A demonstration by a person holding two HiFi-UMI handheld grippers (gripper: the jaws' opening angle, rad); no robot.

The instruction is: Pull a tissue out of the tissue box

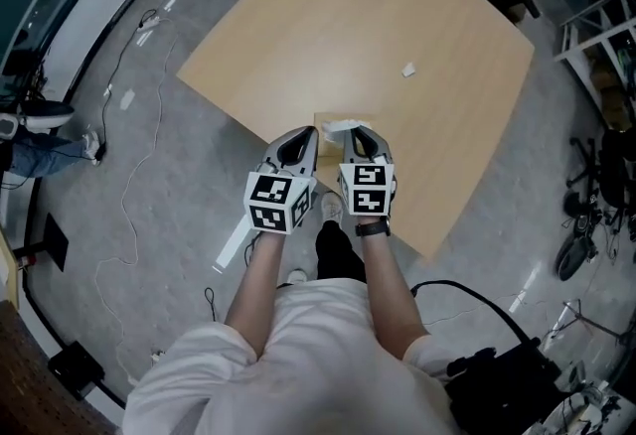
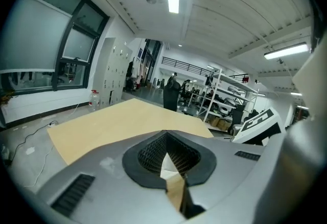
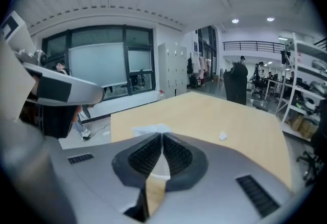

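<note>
The right claw (image 3: 162, 137) is clenched on a white tissue (image 3: 150, 129) that pokes out past its tips, just above the tan tissue box (image 1: 348, 116) at the near edge of the tabletop (image 1: 378, 26). The left claw (image 2: 166, 134), close beside it, is clenched with its tips together. A small white scrap (image 1: 408, 70) lies farther out.

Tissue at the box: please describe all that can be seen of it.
The tissue is white, thin, soft-looking paper with uneven folds. It sticks up from the tan tissue box at the table's near edge; only its upper part shows. In the right gripper view it spreads just beyond the tips of the right gripper, whose closed jaws seem to pinch it.
</note>
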